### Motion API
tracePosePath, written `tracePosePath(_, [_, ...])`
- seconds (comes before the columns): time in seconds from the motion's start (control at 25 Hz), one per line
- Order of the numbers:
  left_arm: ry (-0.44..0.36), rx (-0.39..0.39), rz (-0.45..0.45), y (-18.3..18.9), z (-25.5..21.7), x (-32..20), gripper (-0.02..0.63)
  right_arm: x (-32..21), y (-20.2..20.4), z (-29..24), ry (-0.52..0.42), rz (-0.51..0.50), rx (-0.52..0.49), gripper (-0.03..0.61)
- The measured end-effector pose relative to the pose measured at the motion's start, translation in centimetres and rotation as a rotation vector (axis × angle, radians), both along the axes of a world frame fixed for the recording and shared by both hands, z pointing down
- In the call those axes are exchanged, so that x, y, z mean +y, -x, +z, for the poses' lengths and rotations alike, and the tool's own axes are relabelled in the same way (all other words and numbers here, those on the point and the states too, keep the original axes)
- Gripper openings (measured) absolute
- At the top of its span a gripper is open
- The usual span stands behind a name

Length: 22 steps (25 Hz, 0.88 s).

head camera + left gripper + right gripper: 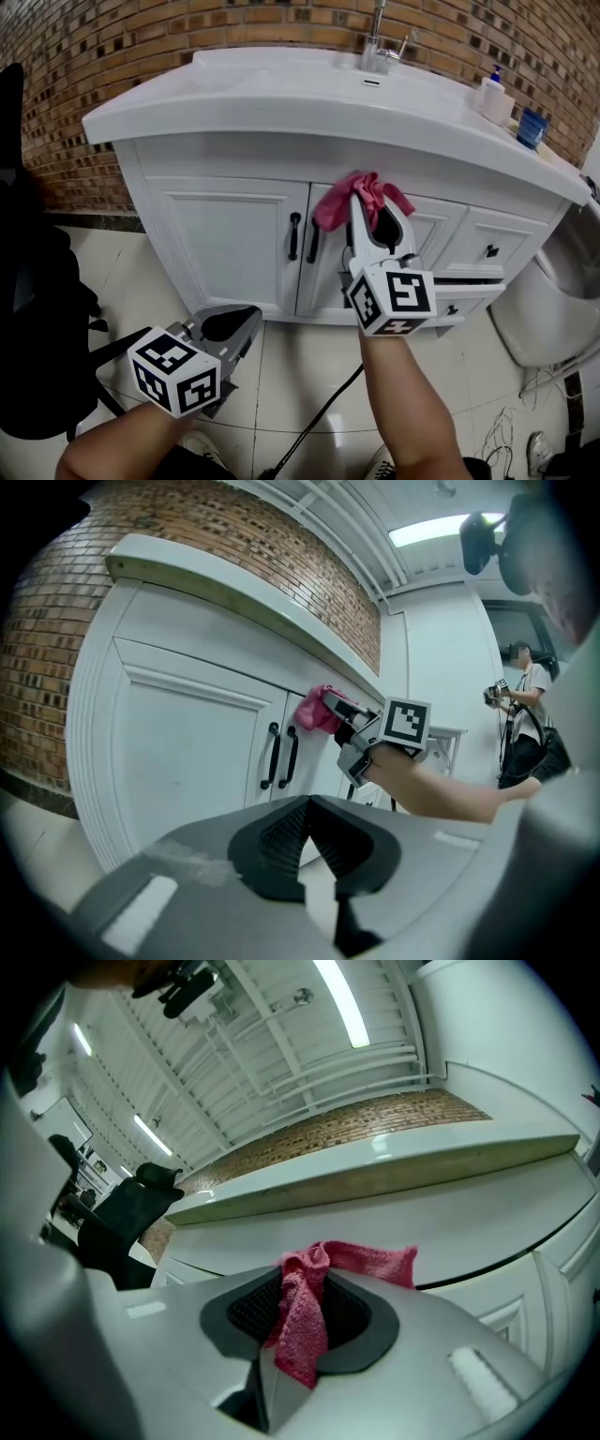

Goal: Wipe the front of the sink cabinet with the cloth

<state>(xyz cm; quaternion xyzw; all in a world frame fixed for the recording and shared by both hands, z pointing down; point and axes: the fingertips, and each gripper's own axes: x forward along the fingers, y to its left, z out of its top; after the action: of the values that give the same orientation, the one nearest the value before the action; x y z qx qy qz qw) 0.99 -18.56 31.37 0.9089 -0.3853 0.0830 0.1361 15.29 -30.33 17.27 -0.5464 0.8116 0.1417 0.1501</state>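
A white sink cabinet (234, 234) stands against a brick wall (141, 37), seen from above. Its white worktop (187, 103) carries a chrome tap (377, 42) at the back, and a soap bottle (491, 94) and a blue cup (532, 127) near the right end.

The right gripper (373, 214) is raised to the cabinet front, jaws clenched on a pink cloth (333, 208). The right gripper view shows the cloth pinched between the jaws, one strip hanging back over them and the rest bunched beyond the tips. The cloth sits at the top of the right-hand door, just under the worktop's edge and just beside the two black door handles (294, 236). Whether it is pressed against the door or held just off it cannot be told.

The left gripper (246, 323) is held low, over the tiled floor (300, 375), near the bottom of the left door and well apart from the cloth. Its jaws are clenched together with nothing between them.

A black chair (37, 309) stands at the far left, and a dark cable (319, 422) runs across the floor between the person's arms. To the right of the doors are small drawers (487, 248) with dark knobs.
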Motion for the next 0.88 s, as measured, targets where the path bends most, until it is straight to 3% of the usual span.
tracePosePath(0.16, [0.016,-0.027,-0.003,0.6,1.2,-0.3,0.006,-0.1,0.6,0.9,-0.026,0.039,0.057,0.103])
tracePosePath(0.32, [0.026,-0.023,-0.005,0.8,1.4,-0.3,0.006,-0.2,0.4,2.6,-0.016,0.024,0.053,0.103])
tracePosePath(0.88, [0.044,-0.018,0.008,0.8,1.8,-0.3,0.006,-1.0,-0.7,11.3,0.107,0.033,0.076,0.103])
